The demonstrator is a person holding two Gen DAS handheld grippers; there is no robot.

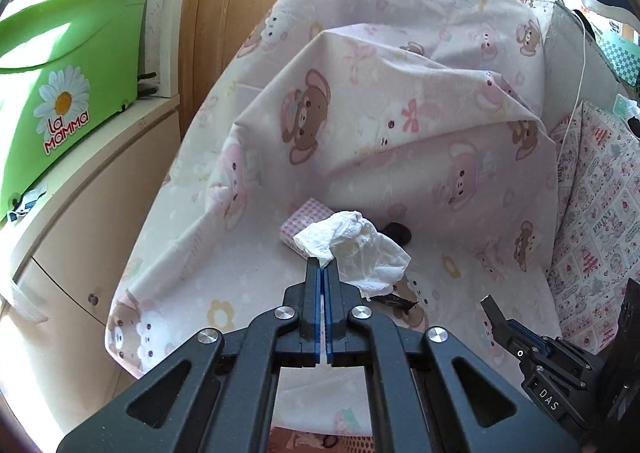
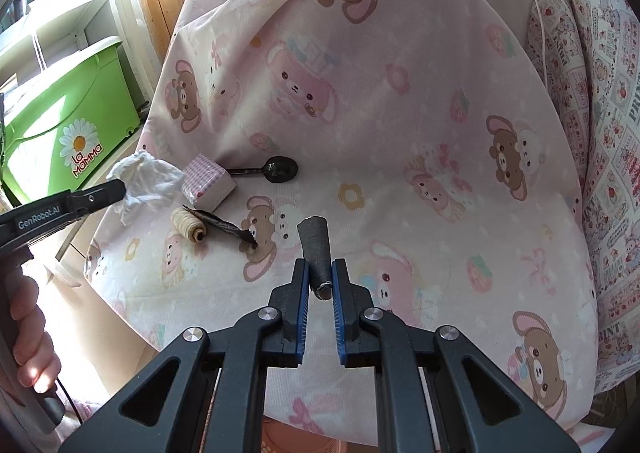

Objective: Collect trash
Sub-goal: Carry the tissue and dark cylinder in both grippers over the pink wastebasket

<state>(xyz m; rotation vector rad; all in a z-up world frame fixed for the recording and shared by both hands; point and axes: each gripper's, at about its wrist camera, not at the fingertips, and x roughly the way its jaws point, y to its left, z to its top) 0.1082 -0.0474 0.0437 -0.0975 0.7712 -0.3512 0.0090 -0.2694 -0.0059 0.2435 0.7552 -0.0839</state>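
My left gripper (image 1: 322,267) is shut on a corner of a crumpled white tissue (image 1: 352,247), held above the pink bear-print sheet (image 1: 360,133). From the right wrist view the same tissue (image 2: 146,177) hangs off the left gripper (image 2: 122,186) at the left. My right gripper (image 2: 320,273) is shut on a dark grey paper cone (image 2: 316,249) that points away from me. On the sheet lie a pink checked box (image 2: 208,181), a black spoon (image 2: 278,170), a twine spool (image 2: 188,227) and a dark wrapper strip (image 2: 228,230).
A green plastic bin (image 1: 72,65) with a daisy label stands on a cream cabinet (image 1: 100,189) at the left. A strawberry-print pillow (image 2: 592,133) lies along the right. A wooden door (image 1: 224,13) is behind. A person's hand (image 2: 32,337) grips the left handle.
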